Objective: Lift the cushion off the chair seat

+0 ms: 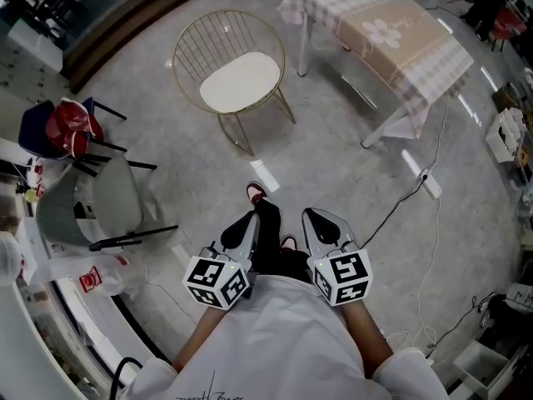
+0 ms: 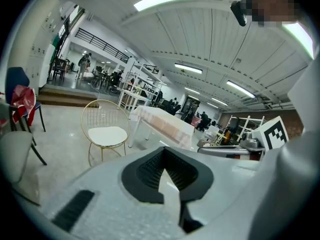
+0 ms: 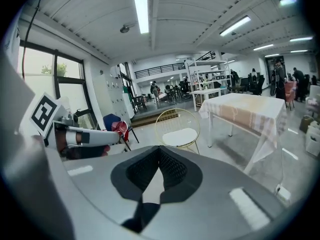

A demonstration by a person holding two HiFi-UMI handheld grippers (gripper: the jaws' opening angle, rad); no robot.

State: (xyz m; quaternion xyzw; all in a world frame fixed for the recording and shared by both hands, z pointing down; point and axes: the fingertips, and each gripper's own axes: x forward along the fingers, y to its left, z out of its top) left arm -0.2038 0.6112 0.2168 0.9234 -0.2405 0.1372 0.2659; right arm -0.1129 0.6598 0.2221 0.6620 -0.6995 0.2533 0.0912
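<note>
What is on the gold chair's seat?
A white cushion lies on the chair, with nothing on top of it. It covers the seat, so the surface under it cannot be seen.

A cream-white cushion [image 1: 240, 82] is seen ahead of the jaws, ringed by a chair [image 1: 190, 44] of thin gold wire. To the right of the jaws, a tablecloth [image 1: 391, 32] is checked in pale pink and beige, with a white flower printed on it. To their left, a red bag [image 1: 71, 123] is set against a dark blue chair [image 1: 33, 127]. The left gripper [image 1: 252, 217] and right gripper [image 1: 309, 213] are finished in silver-grey and black, with black-and-white squares at the rear.
</note>
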